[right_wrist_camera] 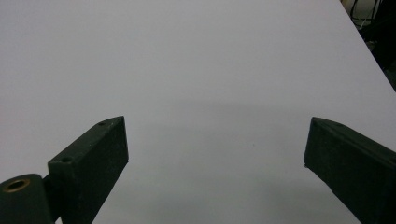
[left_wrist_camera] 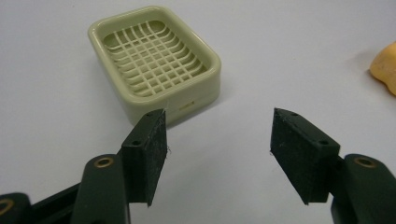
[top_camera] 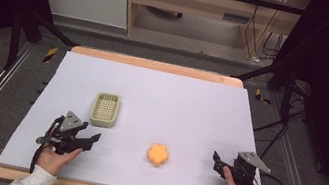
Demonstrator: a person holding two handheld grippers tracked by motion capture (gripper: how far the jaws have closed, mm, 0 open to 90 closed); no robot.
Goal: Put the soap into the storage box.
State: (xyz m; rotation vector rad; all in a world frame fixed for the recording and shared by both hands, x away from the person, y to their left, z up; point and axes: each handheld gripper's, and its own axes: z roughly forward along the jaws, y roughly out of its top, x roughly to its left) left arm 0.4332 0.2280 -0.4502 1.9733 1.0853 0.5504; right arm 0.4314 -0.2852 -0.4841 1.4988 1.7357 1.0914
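left gripper [top_camera: 88,139]: near-left on the table [top_camera: 161,97], jaws apart, nothing between them, just near of the soap dish [top_camera: 105,110] | right gripper [top_camera: 217,163]: near-right, jaws wide apart over bare surface | orange flower-shaped piece [top_camera: 157,155]: near centre, between the grippers, apart from the beige dish.

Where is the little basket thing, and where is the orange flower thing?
Soap dish [left_wrist_camera: 154,58]: left gripper view, on the lattice floor inside its rim.
Orange flower-shaped piece [top_camera: 157,154]: high view, on the middle of its top.
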